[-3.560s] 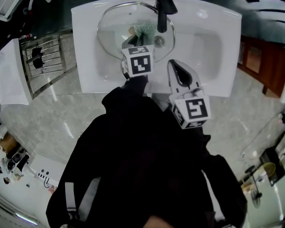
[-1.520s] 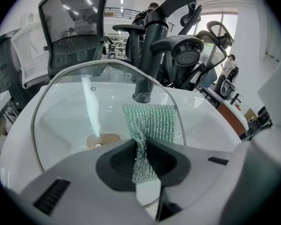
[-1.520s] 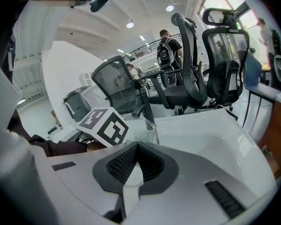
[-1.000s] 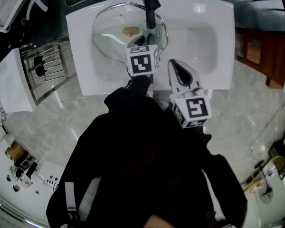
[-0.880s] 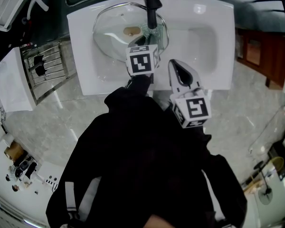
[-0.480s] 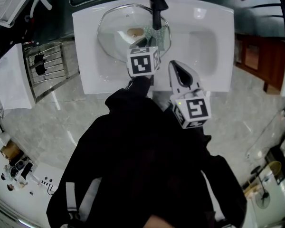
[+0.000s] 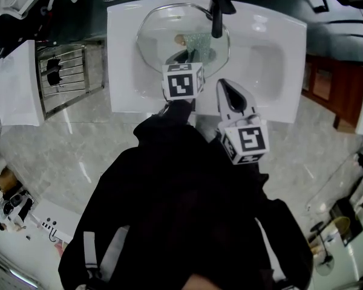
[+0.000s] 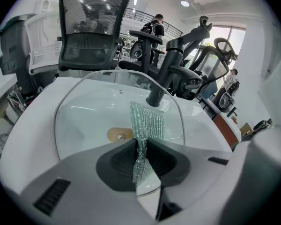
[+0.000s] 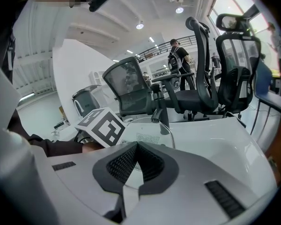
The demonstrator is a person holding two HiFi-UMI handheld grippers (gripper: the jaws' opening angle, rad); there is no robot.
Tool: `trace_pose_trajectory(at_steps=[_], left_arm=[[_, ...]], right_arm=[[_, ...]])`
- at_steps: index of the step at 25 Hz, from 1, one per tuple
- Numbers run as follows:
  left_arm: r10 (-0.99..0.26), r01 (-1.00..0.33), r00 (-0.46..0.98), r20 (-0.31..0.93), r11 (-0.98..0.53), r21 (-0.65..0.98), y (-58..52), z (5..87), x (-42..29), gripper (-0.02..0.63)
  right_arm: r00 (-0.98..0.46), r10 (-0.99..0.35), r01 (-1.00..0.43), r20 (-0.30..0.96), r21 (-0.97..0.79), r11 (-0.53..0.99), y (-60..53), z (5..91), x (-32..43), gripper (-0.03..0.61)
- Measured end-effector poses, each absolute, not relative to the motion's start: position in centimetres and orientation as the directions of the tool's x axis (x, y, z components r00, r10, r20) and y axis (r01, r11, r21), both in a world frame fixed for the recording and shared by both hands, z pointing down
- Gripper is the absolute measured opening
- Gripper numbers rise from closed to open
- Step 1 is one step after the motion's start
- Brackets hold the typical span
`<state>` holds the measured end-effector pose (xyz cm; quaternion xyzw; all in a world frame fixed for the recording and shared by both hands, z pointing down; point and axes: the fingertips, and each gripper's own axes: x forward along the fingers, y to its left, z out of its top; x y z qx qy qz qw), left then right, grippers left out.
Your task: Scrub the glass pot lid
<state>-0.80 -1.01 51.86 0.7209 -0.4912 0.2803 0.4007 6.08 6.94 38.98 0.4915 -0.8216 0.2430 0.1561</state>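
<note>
Glass lid (image 7: 160,41) fills sink's (image 7: 263,65) left, scourer (image 8: 147,120) clamped

The glass pot lid (image 7: 157,41) lay in the sink (image 7: 272,59), toward its 10 o'clock, the faucet (image 7: 218,14) behind at 12. The mesh cloth (image 8: 147,121) rested on the lid, pinched in the left gripper (image 8: 141,144) at the lid's 6. The right gripper (image 7: 226,88) hung just beside, at 4 o'clock, over the sink's front rim.

lid (image 8: 84,116) near rim hidden, distant people (image 8: 155,26) tiny
</note>
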Motion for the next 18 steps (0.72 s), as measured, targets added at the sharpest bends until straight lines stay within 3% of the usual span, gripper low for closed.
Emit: trace_pose_trajectory(at_steps=[11, 18], left_arm=[[-0.511, -0.969, 0.248, 0.823, -0.141, 0.205, 0.3, 52.0, -8.0, 0.06], [-0.509, -0.987, 0.149, 0.848, -0.02, 0.161, 0.4, 53.3, -14.1, 0.06]], right_arm=[[-0.519, -0.696, -0.853, 0.496, -0.255, 0.455, 7.1, 39.5, 3.0, 0.003], [-0.547, -0.666, -0.835, 0.507, -0.265, 0.483, 6.9, 40.2, 1.2, 0.003]])
